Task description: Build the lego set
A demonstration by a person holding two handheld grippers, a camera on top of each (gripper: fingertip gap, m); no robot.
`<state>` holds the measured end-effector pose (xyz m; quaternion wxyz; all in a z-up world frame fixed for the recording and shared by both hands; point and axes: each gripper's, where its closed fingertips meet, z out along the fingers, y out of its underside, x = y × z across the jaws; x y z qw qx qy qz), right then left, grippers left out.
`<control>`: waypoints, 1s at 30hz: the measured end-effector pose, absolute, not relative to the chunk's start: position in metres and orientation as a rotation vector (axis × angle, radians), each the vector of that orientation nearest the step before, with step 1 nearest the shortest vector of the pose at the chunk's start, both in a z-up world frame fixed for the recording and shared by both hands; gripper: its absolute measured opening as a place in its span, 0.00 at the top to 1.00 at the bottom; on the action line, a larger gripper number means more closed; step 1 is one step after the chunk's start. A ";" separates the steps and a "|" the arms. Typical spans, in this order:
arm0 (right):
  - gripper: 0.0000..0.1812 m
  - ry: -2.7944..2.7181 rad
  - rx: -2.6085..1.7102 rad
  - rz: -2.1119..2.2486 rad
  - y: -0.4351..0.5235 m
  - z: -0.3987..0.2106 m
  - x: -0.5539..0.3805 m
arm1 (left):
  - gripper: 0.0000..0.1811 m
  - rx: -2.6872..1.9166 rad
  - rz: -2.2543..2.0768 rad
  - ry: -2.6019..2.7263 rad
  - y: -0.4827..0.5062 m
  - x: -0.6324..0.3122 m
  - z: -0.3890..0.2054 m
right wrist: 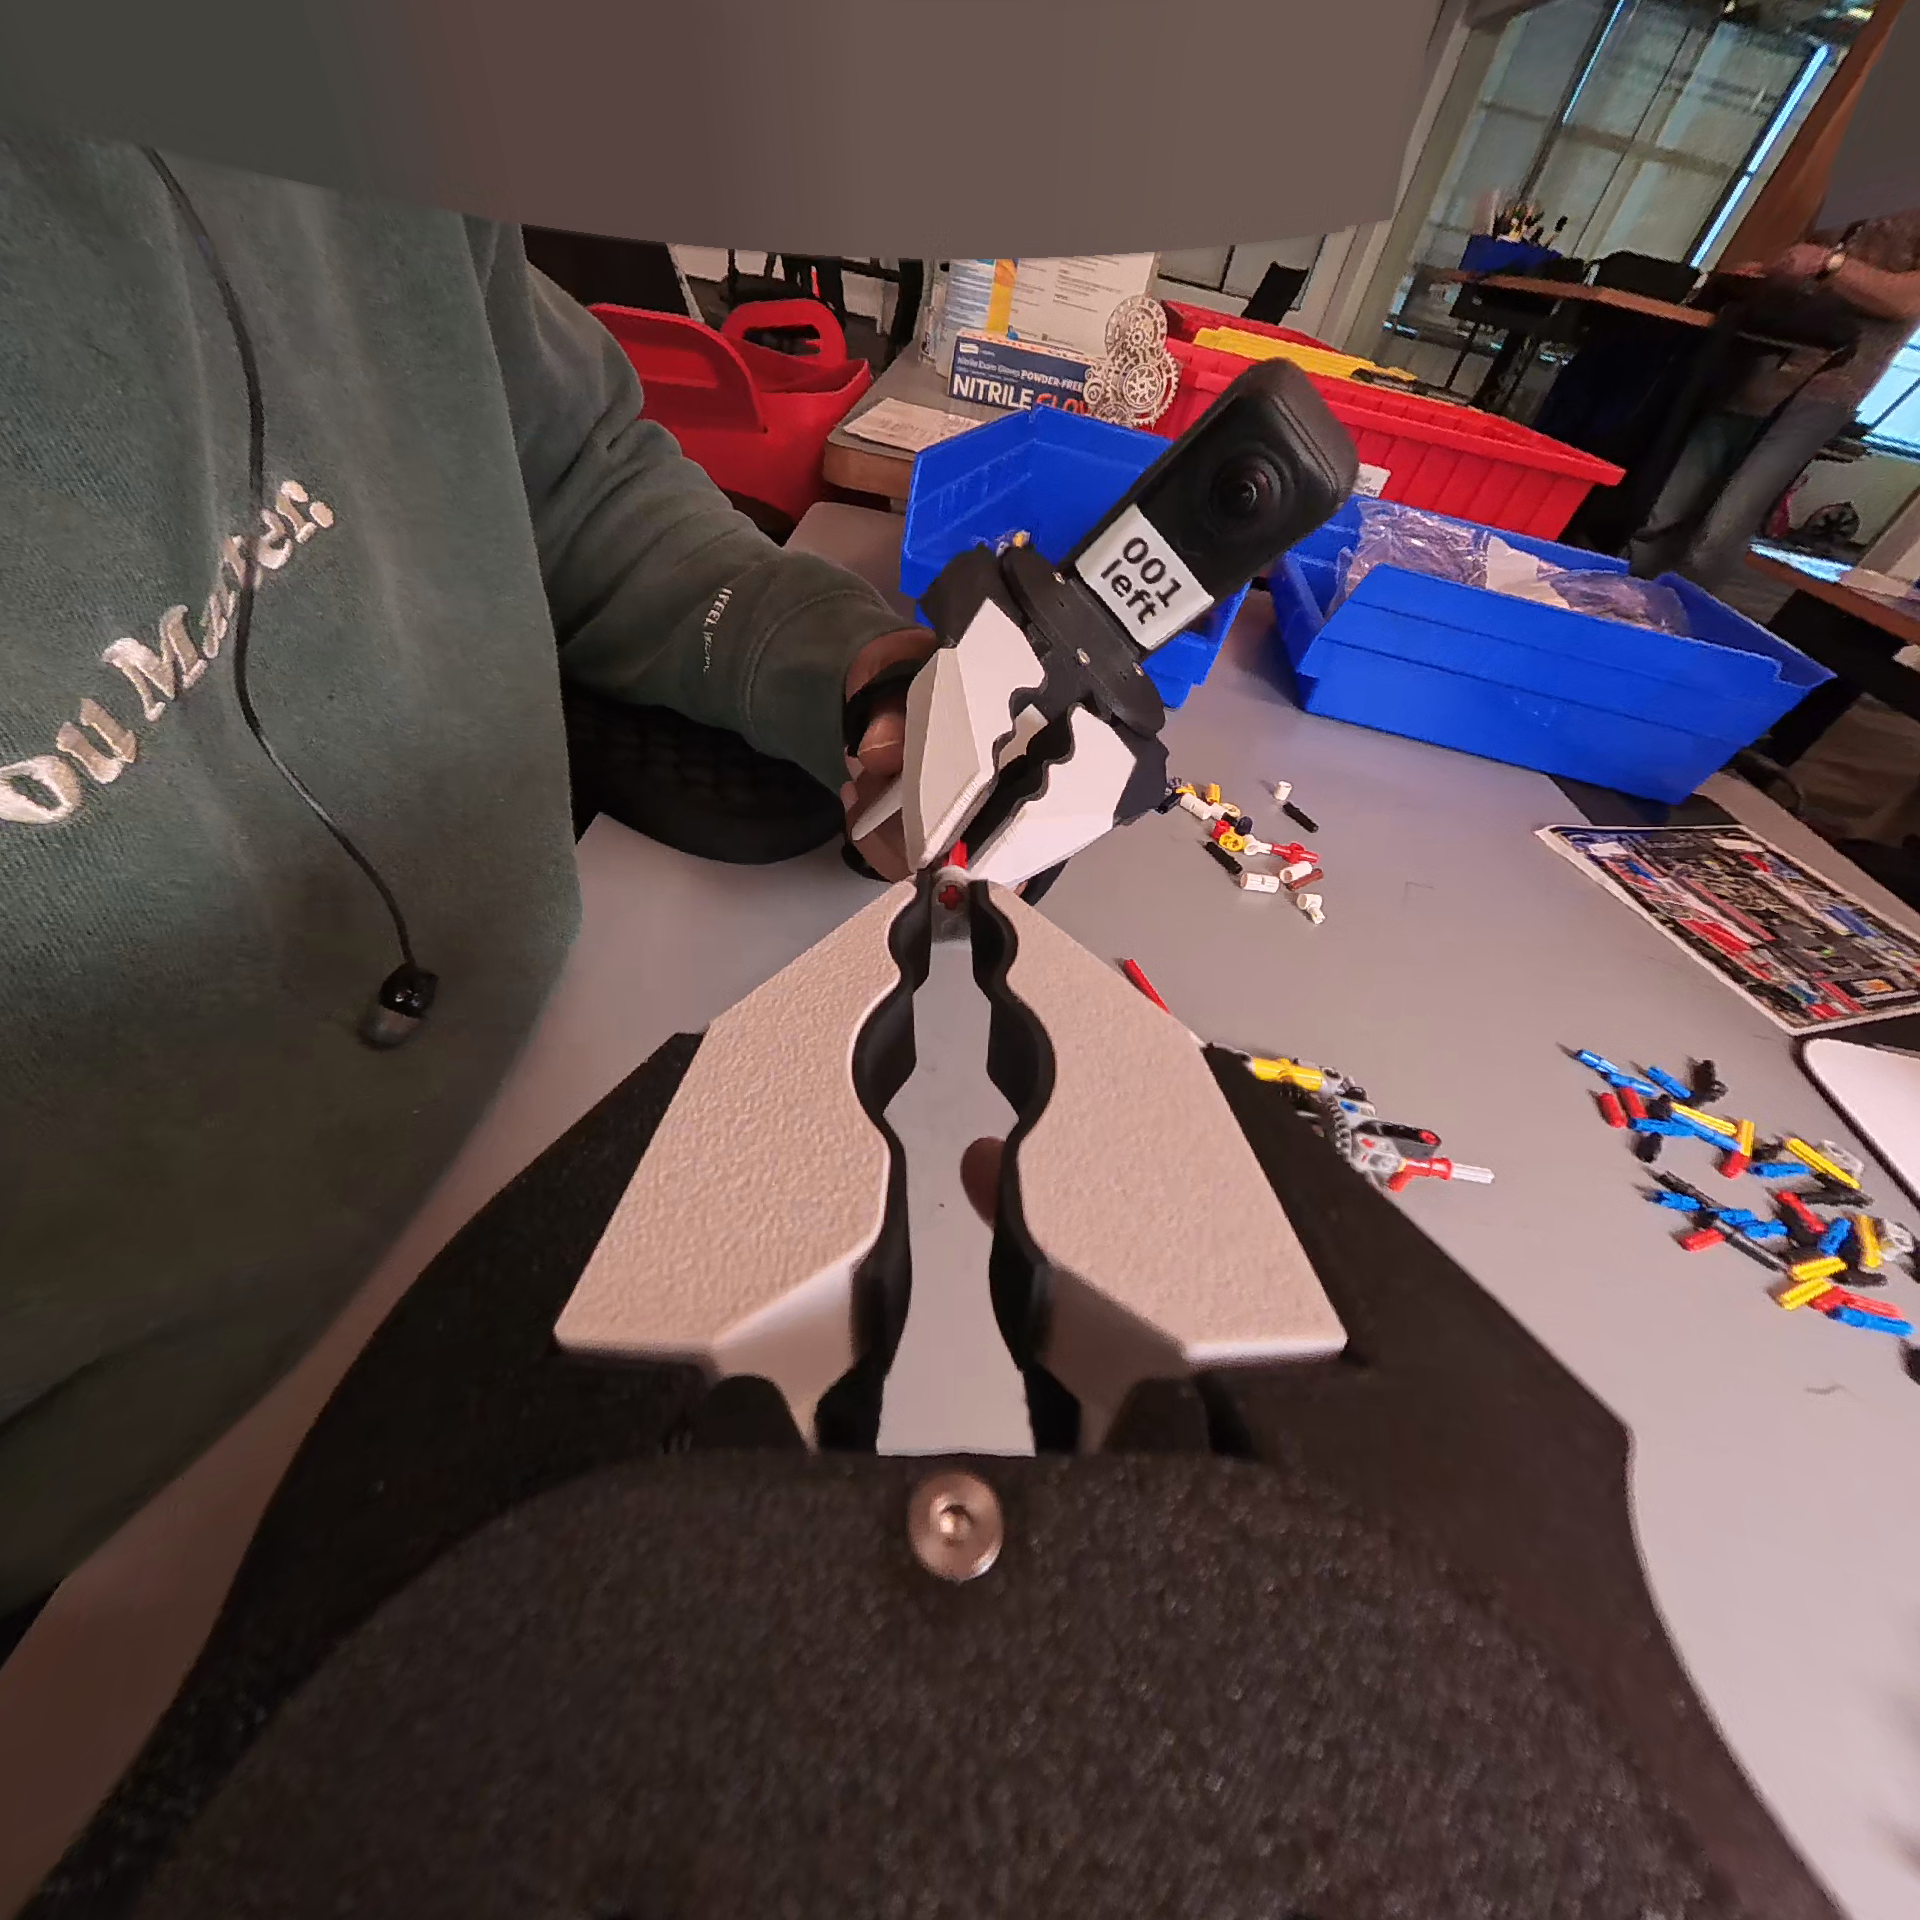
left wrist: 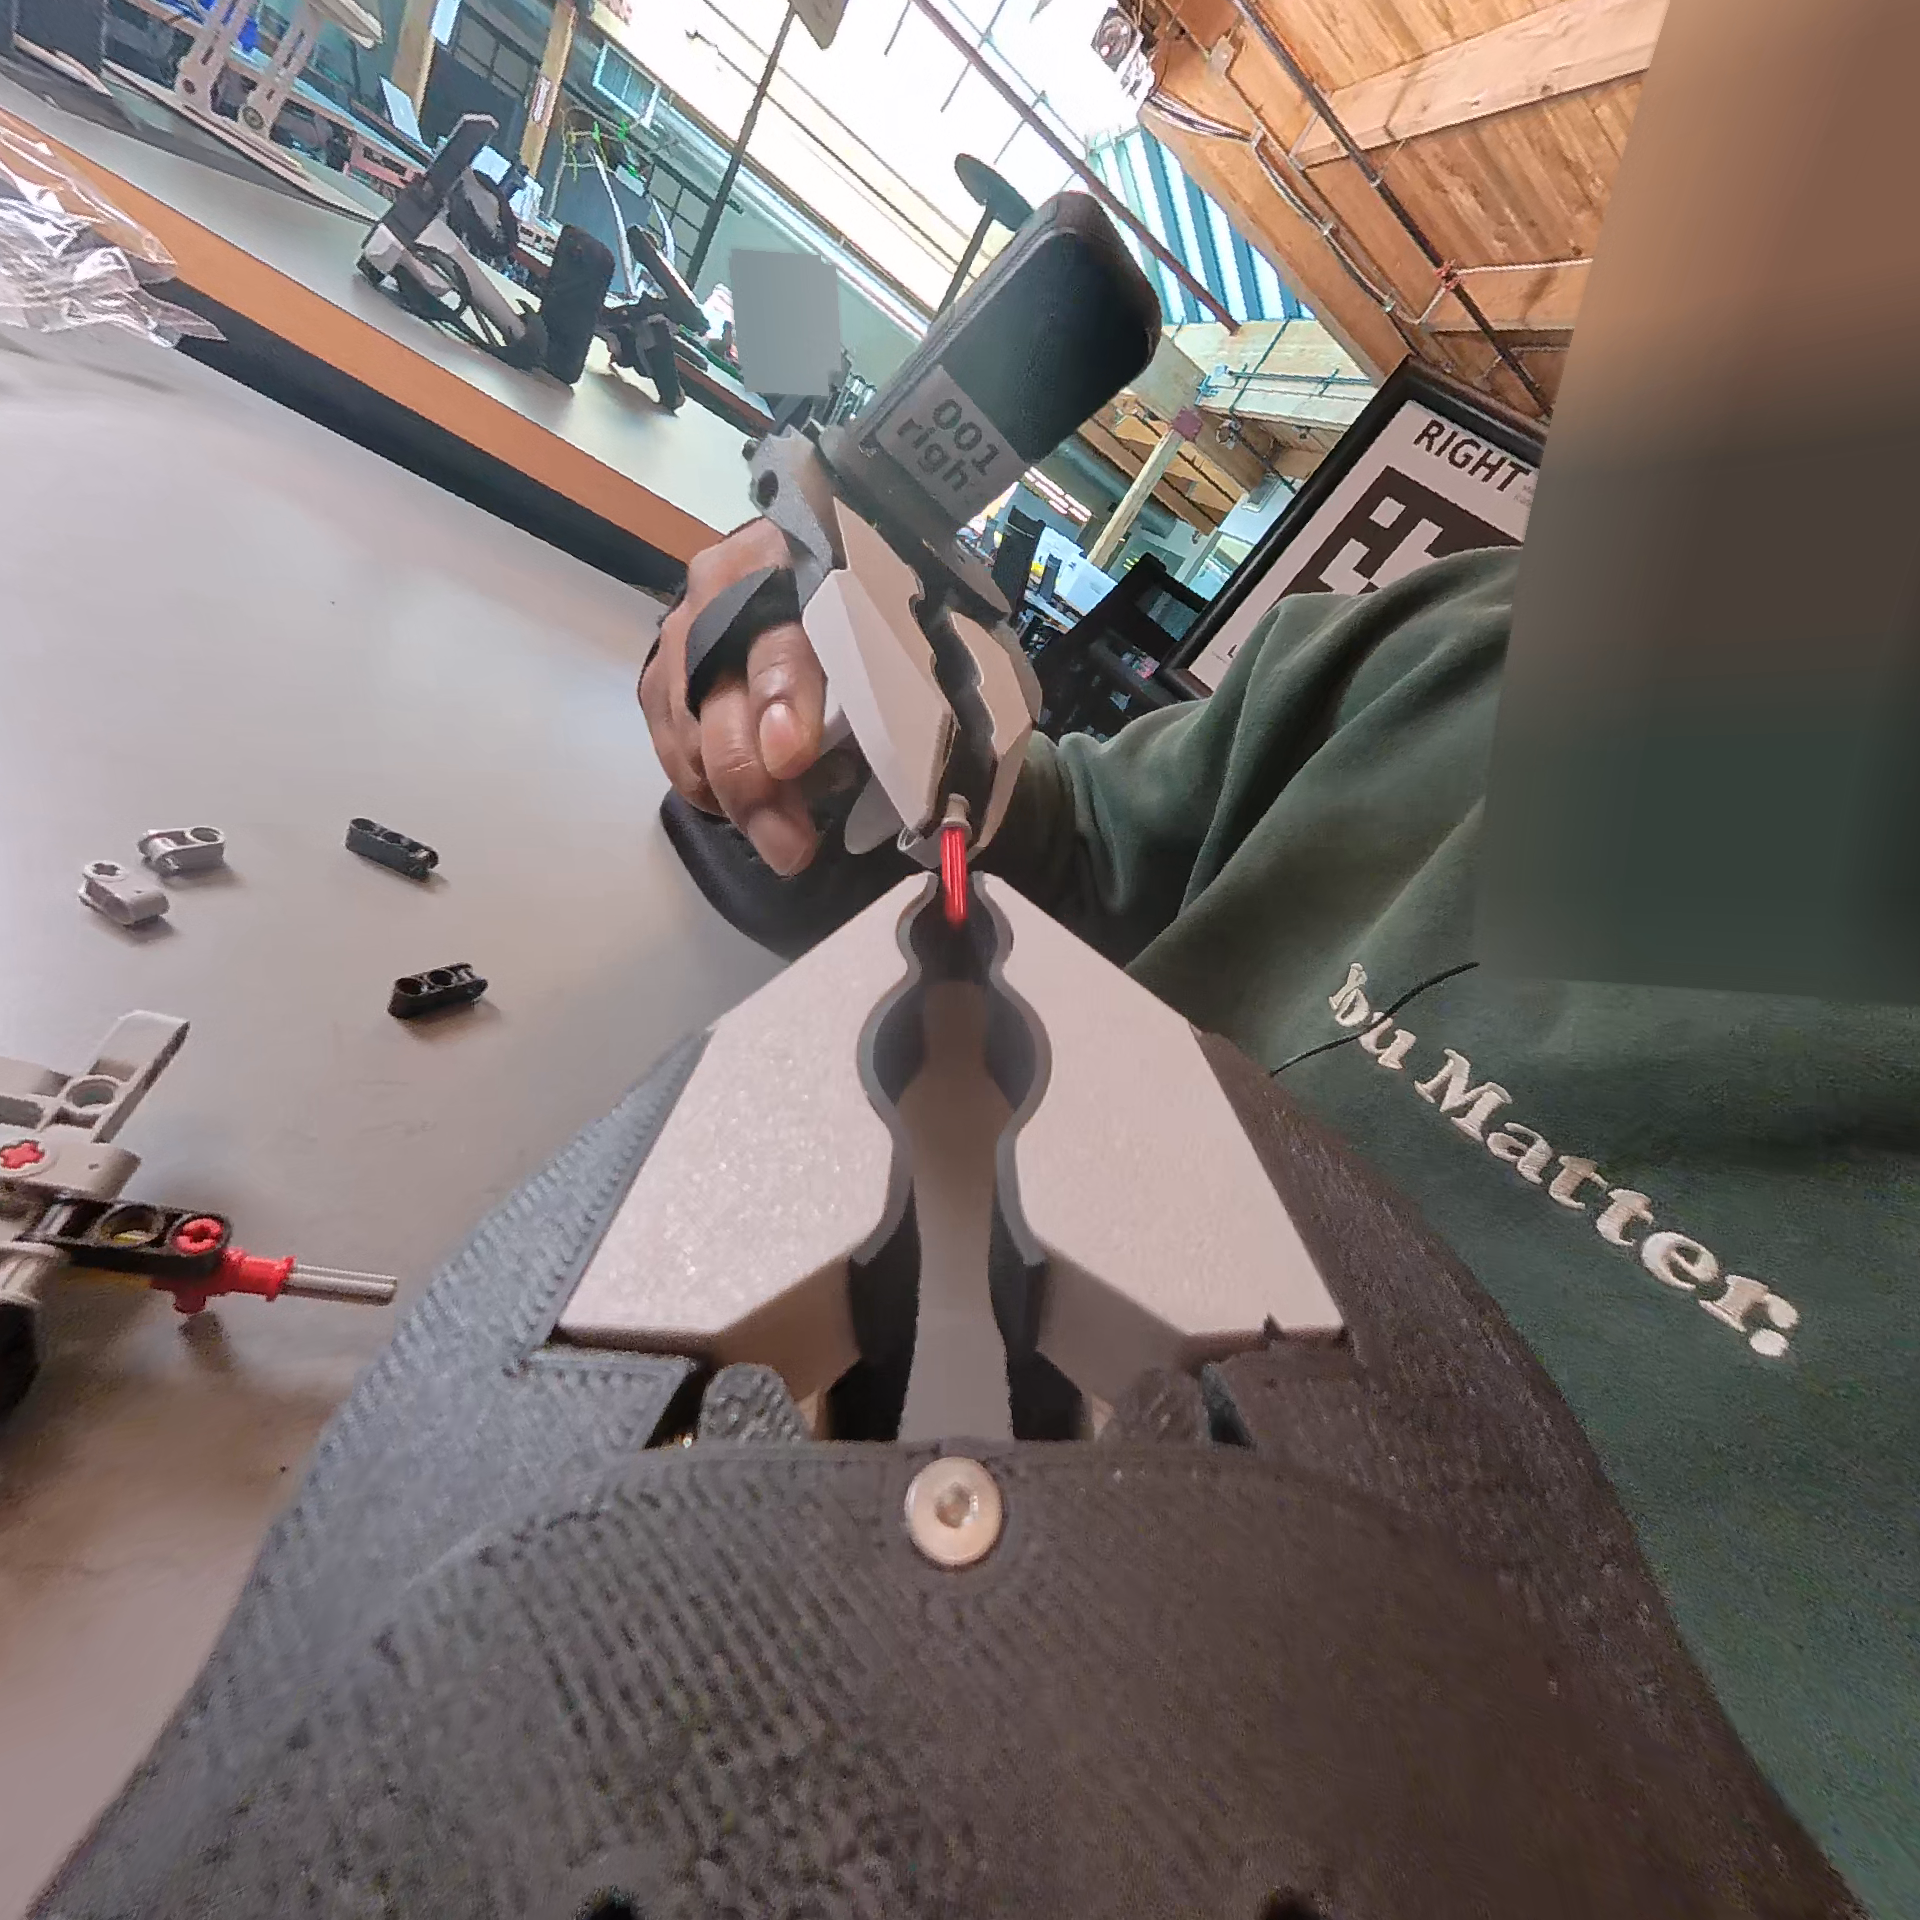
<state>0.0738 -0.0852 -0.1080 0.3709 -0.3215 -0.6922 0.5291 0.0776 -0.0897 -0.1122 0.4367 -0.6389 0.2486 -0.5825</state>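
Note:
Both grippers meet tip to tip above the table, in front of a person in a green sweatshirt. My left gripper (left wrist: 948, 899) is shut on a short red axle (left wrist: 953, 862). My right gripper (right wrist: 948, 885) is shut on a small grey connector (right wrist: 948, 909) with a red cross showing in its hole. The axle's far end meets the grey connector (left wrist: 951, 806) at the right gripper's tips (left wrist: 938, 828). In the right wrist view the left gripper (right wrist: 961, 847) comes in from above. A partly built assembly (left wrist: 94, 1195) lies on the table; it also shows in the right wrist view (right wrist: 1371, 1138).
Two black beams (left wrist: 390, 847) (left wrist: 436, 992) and two grey connectors (left wrist: 182, 847) lie loose. A pile of coloured pins (right wrist: 1766, 1195), a scatter of small parts (right wrist: 1257, 842), a loose red axle (right wrist: 1143, 982), an instruction booklet (right wrist: 1756, 925) and blue bins (right wrist: 1538, 665) stand to the right. Only a small space, under 4 cm, lies between the two pairs of fingers.

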 end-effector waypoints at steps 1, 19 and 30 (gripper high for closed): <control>0.97 -1.769 -0.828 1.363 -0.084 -0.109 0.073 | 0.99 -1.594 -1.439 0.614 -0.089 0.077 -0.113; 0.97 -1.545 -1.068 1.706 -0.065 -0.099 0.060 | 0.94 -1.492 -0.704 0.738 -0.067 0.057 -0.101; 0.75 -1.551 -0.856 1.439 -0.076 -0.081 0.062 | 0.99 -1.319 -1.327 0.538 -0.092 0.042 -0.059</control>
